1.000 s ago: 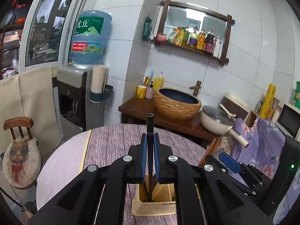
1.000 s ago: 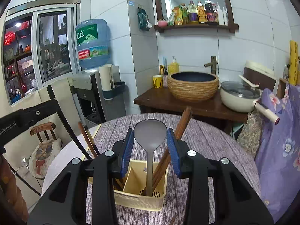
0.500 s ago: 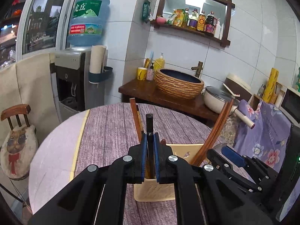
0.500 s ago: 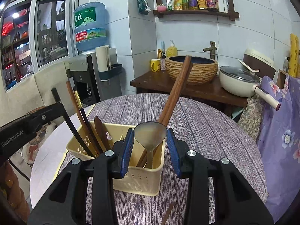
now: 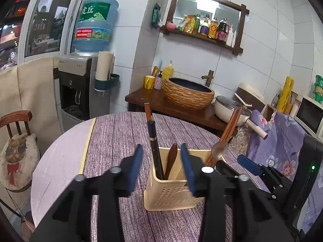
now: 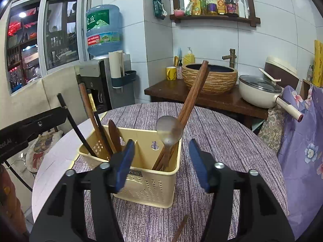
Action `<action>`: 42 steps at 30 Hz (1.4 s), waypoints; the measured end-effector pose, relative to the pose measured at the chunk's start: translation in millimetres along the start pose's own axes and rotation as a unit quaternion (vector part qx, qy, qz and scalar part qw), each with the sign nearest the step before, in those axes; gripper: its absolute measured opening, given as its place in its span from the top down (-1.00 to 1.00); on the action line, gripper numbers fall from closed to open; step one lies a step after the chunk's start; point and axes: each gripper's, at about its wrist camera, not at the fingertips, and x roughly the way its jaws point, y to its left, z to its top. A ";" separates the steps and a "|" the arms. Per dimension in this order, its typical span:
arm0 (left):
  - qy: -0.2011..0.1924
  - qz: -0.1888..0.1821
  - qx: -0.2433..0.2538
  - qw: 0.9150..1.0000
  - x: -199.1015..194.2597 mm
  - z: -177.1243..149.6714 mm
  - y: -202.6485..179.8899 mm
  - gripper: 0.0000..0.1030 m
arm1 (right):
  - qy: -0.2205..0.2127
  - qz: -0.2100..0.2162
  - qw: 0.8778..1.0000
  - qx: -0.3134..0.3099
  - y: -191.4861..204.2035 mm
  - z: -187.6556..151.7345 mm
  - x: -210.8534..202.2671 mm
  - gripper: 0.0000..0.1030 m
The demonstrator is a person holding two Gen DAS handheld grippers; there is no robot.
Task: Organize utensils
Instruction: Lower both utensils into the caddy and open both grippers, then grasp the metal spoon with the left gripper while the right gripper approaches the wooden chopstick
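Both grippers, left point(image 5: 161, 162) and right point(image 6: 161, 161), just opened, fingers wide, holding nothing. Black chopstick point(image 5: 154, 147) and spoon point(image 6: 169, 133) upright in caddy point(image 6: 145, 181). Light, stiff, smooth; best gripped mid-handle.

A blue water bottle point(image 5: 94, 23) stands on a grey dispenser point(image 5: 75, 88). A woven basin point(image 6: 210, 78) sits on a dark wooden counter point(image 6: 218, 100), beside a yellow cup point(image 6: 171, 73) and a white pot point(image 6: 257, 91). Above, a wall shelf point(image 6: 214, 18) carries bottles. A small chair point(image 5: 17, 141) has a cat cushion.
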 end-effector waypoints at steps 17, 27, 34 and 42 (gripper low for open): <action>0.044 -0.006 0.004 0.999 -34.3 -76.1 6.9 -0.16 | 0.019 -0.013 0.999 0.024 -20.2 -41.1 -67.0 -0.46; 0.135 -0.029 0.010 0.990 -20.7 -136.2 2.6 -0.13 | 0.106 -0.076 0.991 0.038 -52.5 -110.4 -64.2 -0.48; 0.182 -0.045 0.064 0.980 -14.2 -170.8 -27.5 -0.13 | 0.128 -0.097 0.986 0.043 -64.4 -140.5 -64.4 -0.48; 0.215 -0.037 0.087 0.972 -1.4 -191.2 -42.5 -0.13 | 0.143 -0.096 0.983 0.063 -74.6 -155.6 -65.7 -0.48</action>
